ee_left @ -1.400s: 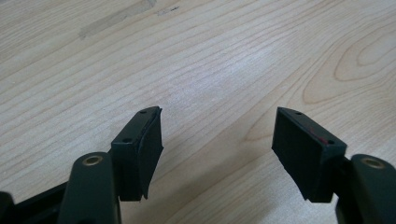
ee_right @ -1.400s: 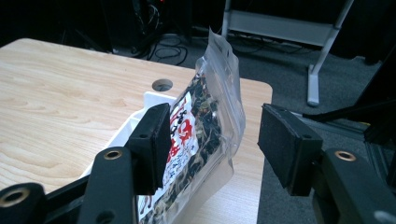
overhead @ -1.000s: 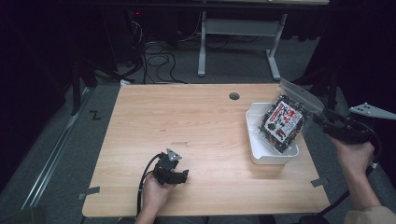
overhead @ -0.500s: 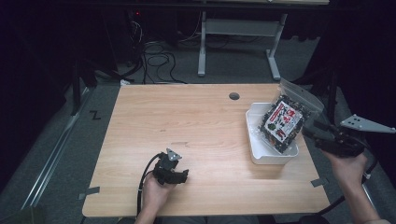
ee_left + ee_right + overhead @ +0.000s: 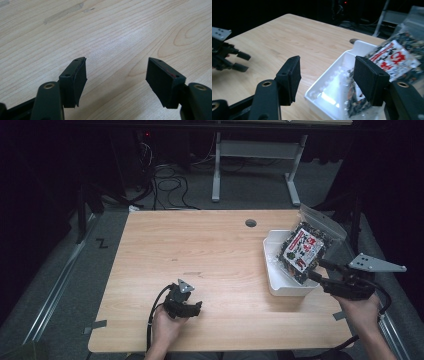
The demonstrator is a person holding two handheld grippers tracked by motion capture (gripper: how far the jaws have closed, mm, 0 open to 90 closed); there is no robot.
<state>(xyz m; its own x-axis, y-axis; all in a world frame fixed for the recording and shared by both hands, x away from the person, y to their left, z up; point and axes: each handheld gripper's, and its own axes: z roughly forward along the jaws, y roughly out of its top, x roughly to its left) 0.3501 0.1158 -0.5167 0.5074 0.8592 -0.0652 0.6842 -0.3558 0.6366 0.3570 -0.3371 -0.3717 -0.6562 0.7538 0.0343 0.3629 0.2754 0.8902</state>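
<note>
Nearby, the snack bag (image 5: 303,251) leans in the white tub (image 5: 280,287), just beside the released, just-widened right tool (image 5: 316,271).

We see a light wooden table (image 5: 210,250) with a round cable hole (image 5: 250,223), standing on grey floor (image 5: 60,285). Behind it, a metal table frame (image 5: 250,165) and tangled cables (image 5: 167,182) fade into a dark, unlit room.

The snack bag (image 5: 397,58) runs off the right edge of the right gripper view, and the right black pad hides its lower part. The white tray (image 5: 332,82) is cut off at the bottom edge. The bag's words are too small to read.
</note>
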